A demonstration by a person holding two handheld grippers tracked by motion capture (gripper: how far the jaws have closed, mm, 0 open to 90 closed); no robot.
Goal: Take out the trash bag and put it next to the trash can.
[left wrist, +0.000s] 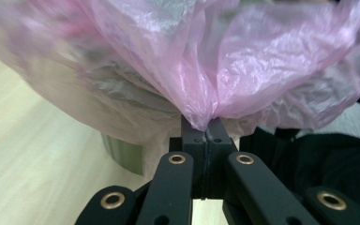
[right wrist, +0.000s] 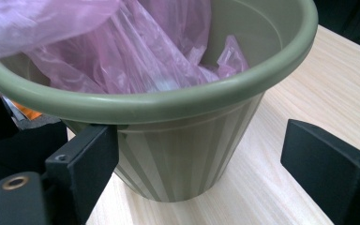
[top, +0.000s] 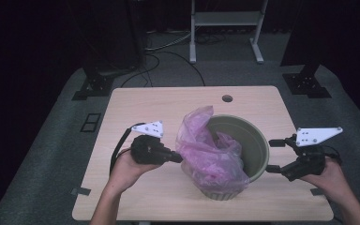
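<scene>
1. Pink and thin, a plastic bag [top: 209, 157] hangs half in and half out of a green bucket [top: 258, 145]; part of it lies inside the bucket, and the rest spills over the rim on the side away from the right gripper and down the outer wall.
2. The bucket stands upright on a pale wooden table [top: 136, 108], between the two grippers.
3. The left gripper [top: 178, 158] lies level at the bucket's bag-covered side. Its jaws are clamped together on a gathered fold of the bag, which bunches to a point right at their tips in the left gripper view [left wrist: 206, 129].
4. The left hand [top: 126, 169] holds that gripper's black body, farther from the bucket than the jaws.
5. The right gripper [top: 274, 155] sits just beside the bucket's bare side with its jaws spread wide and nothing gripped.
6. In the right gripper view one jaw is close against the bucket's ribbed wall just under the rim [right wrist: 168, 105]; whether it touches I cannot tell. The other jaw stands well clear over the table.
7. The right hand [top: 330, 176] holds that gripper from the side away from the bucket.
</scene>
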